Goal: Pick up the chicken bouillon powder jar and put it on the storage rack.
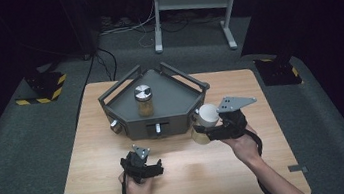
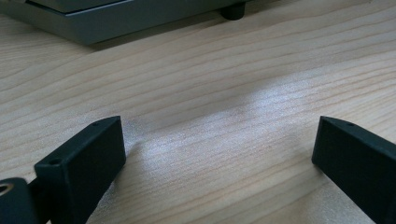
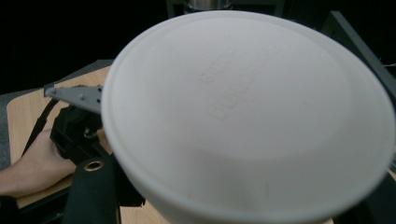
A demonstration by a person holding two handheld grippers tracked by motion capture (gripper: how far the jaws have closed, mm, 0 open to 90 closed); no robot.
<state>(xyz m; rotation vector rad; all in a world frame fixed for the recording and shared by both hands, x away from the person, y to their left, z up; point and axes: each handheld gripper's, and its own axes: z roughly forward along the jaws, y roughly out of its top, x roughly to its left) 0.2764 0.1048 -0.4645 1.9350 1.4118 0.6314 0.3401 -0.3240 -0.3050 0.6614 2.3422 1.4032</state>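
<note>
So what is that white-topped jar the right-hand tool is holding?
The jar has a broad, round white lid with faint raised lettering, likely plastic, above an amber-tan body. The right gripper clamps it, lifted off the wooden table and tilted, just beside the grey tray's front right corner.

My left gripper (image 1: 142,165) is a black, blocky body with a small grey three-cornered plate on top and a black cable trailing back along my forearm. Its two black jaws are flat rectangular blocks, each with a small screw hole near the tip. My right gripper (image 1: 210,131) is black too, topped by a larger grey plate dotted with dark screws, cable looping below. My forearms are bare, without sleeves.
</note>
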